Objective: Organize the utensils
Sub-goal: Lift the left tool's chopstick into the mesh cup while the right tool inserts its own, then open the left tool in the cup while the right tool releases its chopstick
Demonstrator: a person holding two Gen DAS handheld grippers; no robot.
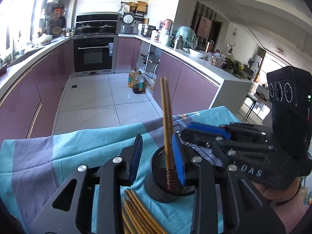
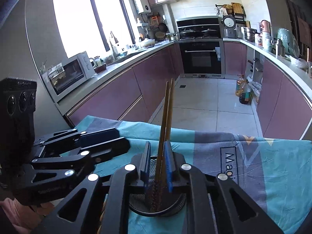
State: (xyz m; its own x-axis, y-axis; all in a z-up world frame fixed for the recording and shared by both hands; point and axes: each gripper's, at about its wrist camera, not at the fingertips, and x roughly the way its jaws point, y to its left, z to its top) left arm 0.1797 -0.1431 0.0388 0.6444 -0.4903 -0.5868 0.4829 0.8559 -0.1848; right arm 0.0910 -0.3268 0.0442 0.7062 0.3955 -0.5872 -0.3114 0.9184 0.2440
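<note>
My left gripper (image 1: 157, 156) stood with its jaws apart beside two wooden chopsticks (image 1: 166, 117) leaning upright in a black mesh cup (image 1: 165, 191) on the blue patterned cloth (image 1: 78, 148); only this view caught the loose bundle of chopsticks (image 1: 136, 214) lying on the cloth below it. My right-hand view showed my right gripper (image 2: 157, 165) parted narrowly around the same pair, pads seemingly clear of them, with a microwave (image 2: 68, 74) on the counter.
</note>
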